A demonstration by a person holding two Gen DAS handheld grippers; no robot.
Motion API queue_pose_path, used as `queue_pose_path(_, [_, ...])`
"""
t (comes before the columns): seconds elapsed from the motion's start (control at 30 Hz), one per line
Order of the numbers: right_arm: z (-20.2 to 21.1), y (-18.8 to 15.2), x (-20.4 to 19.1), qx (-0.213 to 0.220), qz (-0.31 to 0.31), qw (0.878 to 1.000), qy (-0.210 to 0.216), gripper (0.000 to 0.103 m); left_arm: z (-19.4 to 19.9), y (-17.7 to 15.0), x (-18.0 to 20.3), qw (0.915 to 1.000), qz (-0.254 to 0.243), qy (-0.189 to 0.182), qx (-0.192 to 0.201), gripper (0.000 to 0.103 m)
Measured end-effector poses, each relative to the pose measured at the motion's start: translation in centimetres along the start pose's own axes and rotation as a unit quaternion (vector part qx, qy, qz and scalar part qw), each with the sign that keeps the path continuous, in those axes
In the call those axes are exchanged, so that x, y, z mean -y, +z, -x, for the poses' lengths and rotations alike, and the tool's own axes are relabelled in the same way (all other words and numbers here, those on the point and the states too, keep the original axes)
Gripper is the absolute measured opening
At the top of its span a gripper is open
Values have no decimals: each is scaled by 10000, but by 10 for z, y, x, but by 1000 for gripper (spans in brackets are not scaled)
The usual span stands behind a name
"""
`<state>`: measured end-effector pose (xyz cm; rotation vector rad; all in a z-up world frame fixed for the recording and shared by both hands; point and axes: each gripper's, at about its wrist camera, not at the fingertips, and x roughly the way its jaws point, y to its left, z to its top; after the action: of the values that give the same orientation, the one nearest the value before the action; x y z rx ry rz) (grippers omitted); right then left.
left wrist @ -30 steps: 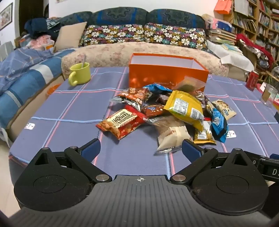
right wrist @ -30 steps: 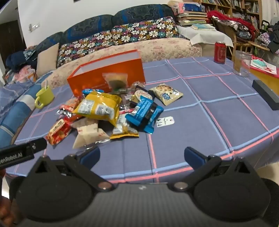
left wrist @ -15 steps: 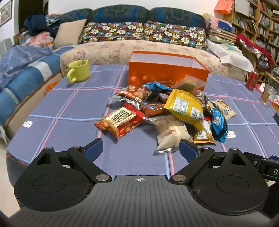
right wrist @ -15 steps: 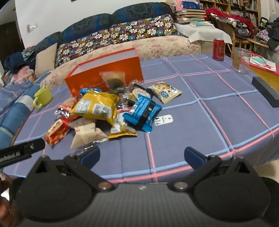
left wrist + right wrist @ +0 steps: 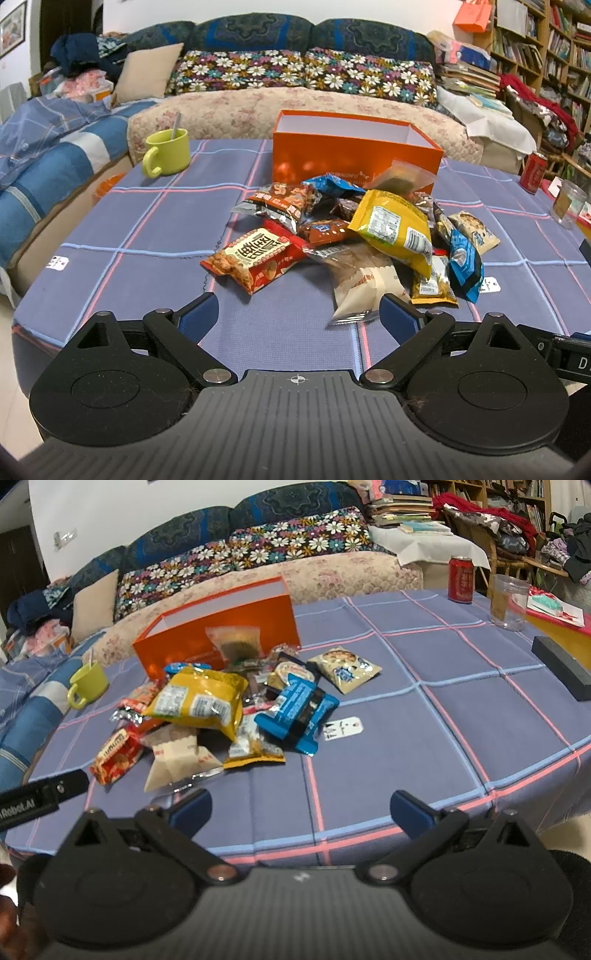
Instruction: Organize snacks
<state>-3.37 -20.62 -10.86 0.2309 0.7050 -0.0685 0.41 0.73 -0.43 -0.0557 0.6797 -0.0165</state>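
a round table (image 5: 110,229) under a blue-violet checked cloth with pink and pale blue lines stands in front of a long sofa (image 5: 258,74) with daisy-print cushions, and bookshelves (image 5: 546,48) crowd the right wall. the pile of snack packets (image 5: 354,236) lies mid-table, just in front of an open orange box (image 5: 354,155); a yellow bag (image 5: 395,225) sits on top, a red peanut packet (image 5: 251,254) at the pile's left edge, a blue packet (image 5: 299,709) to the right. a green mug (image 5: 166,151) with a spoon stands well off to the left, a red can (image 5: 461,579) and a clear glass (image 5: 508,602) at the far right. the left gripper (image 5: 297,314) hangs over the near edge, fingers apart with nothing between them, a little narrower than a second ago. the right gripper (image 5: 299,806) is spread wide and empty, as before. the pile has not shifted. the box's inside is hidden by its front wall, the small packets under the yellow bag are hard to tell apart, and a dark bar (image 5: 561,666) at the right edge is unclear.
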Motion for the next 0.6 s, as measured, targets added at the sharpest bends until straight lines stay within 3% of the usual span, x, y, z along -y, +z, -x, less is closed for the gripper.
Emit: queue_pose_path(0.6, [-2, -2, 2, -37, -24, 10000, -35, 102, 1, -2, 1, 10000, -31, -76, 14, 71])
